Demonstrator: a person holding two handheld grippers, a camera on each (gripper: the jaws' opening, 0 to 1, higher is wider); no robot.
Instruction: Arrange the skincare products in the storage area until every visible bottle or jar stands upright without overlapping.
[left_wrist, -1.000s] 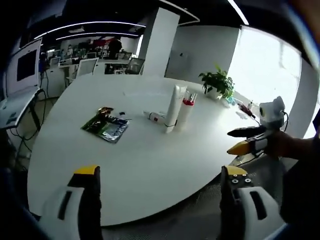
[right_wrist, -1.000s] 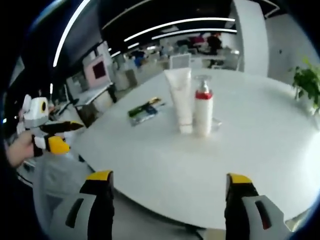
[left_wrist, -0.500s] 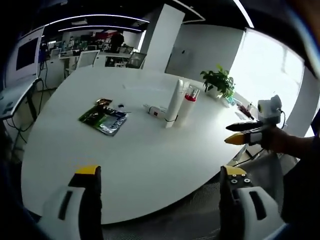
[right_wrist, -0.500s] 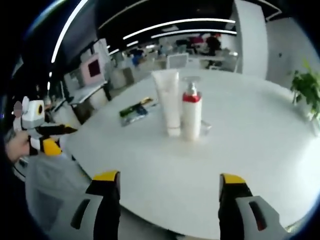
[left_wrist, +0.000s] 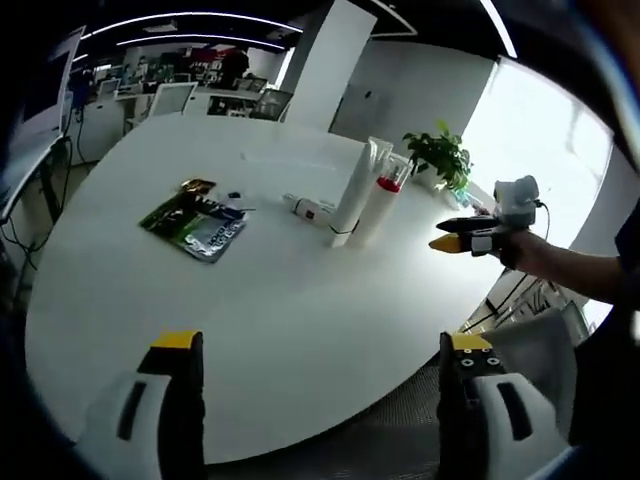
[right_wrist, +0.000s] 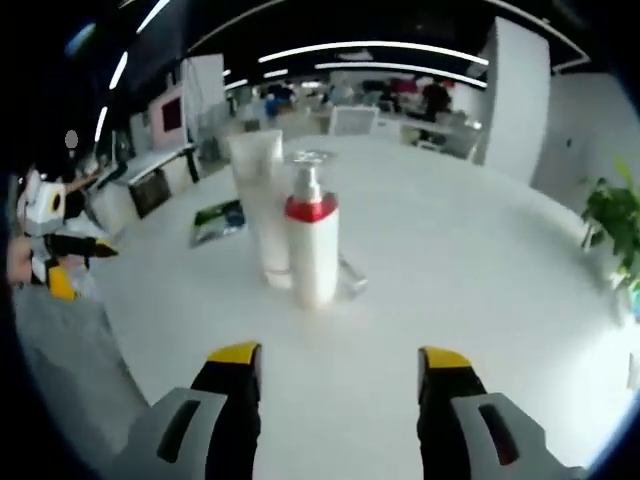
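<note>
While both grippers hang over the near edge of the round white table (left_wrist: 300, 300), their jaws stand apart with nothing between them: the left gripper (left_wrist: 318, 345) at the bottom of the left gripper view, the right gripper (right_wrist: 340, 352) at the bottom of the right gripper view. In the right gripper view, a pump bottle (right_wrist: 313, 245) with a red collar stands upright at centre frame, just beside a tall white tube (right_wrist: 265, 205) that stands on its cap to its left; whether the two touch is unclear. A small item lies flat on the table just behind the bottle, too blurred to name. A green packet (right_wrist: 220, 220) lies flat further left. In the left gripper view, the tube (left_wrist: 352, 195) and pump bottle (left_wrist: 380, 205) sit upper centre, a small white tube (left_wrist: 308, 208) lies on its side to their left, and the green packet (left_wrist: 195, 225) lies at left. A potted plant (left_wrist: 440, 160) stands at the upper right. The right gripper (left_wrist: 462, 233) enters from the right, held by a hand.
</note>
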